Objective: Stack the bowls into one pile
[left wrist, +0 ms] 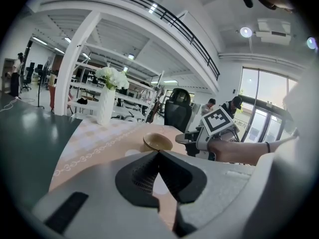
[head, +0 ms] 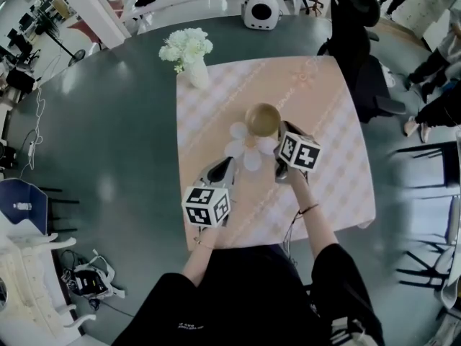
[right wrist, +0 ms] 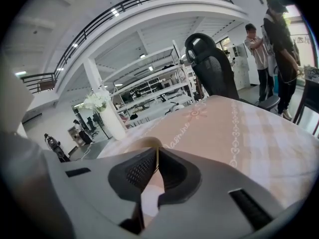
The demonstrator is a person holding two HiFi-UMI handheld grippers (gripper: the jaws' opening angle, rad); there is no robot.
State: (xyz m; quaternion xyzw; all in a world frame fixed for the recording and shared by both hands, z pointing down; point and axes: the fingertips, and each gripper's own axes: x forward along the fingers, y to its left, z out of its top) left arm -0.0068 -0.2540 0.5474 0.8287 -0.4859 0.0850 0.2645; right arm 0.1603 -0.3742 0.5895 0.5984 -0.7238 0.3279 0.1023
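The bowl (head: 263, 119) is seen at the far edge of the white flower-shaped mat (head: 248, 148), on the checked desk (head: 338, 186). The right gripper (head: 283, 130) is placed at the mat's right side, and its jaws are clamped onto the bowl's thin rim. That pinch at the edge is likely chosen so the bowl can be lifted without a wide grip. The left gripper (head: 227, 166) is held on the mat's near side, jaws closed on nothing, probably parked out of the way. Only one bowl shape is made out, and whether others are nested inside cannot be told. The vase (head: 196, 71) is set well apart from the mat, beyond its far left.
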